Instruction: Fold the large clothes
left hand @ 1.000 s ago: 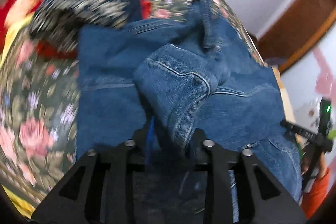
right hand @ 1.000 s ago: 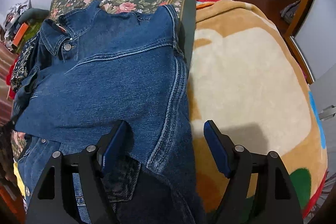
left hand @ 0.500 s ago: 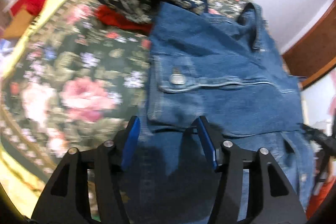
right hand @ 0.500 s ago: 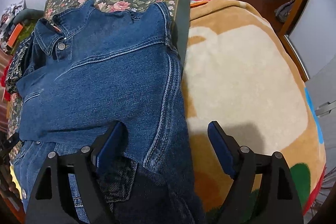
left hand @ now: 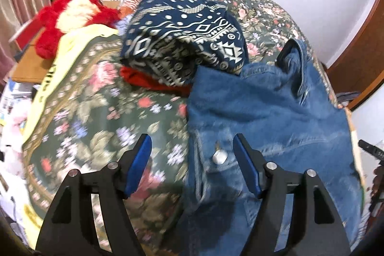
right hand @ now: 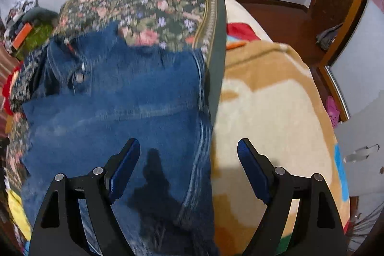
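A blue denim jacket (left hand: pixel 264 112) lies partly folded on the floral bedspread (left hand: pixel 96 116), collar toward the far end. My left gripper (left hand: pixel 192 155) is open and empty, held above the jacket's left edge near a metal button (left hand: pixel 219 157). In the right wrist view the jacket (right hand: pixel 124 116) fills the left half. My right gripper (right hand: pixel 188 160) is open and empty above the jacket's right seam, where it meets a tan blanket (right hand: pixel 271 112).
A folded navy patterned garment (left hand: pixel 187 35) lies on a red one (left hand: pixel 148 83) beyond the jacket's left side. A red and white plush (left hand: pixel 72 13) and clutter sit far left. The floral bedspread (right hand: pixel 156 6) ends at the tan blanket. Wooden door frame (right hand: pixel 336 4) at right.
My left gripper let go of the denim sleeve fold, opened wide and swung left and back. My right gripper stayed open and rose slightly over the jacket's right edge.
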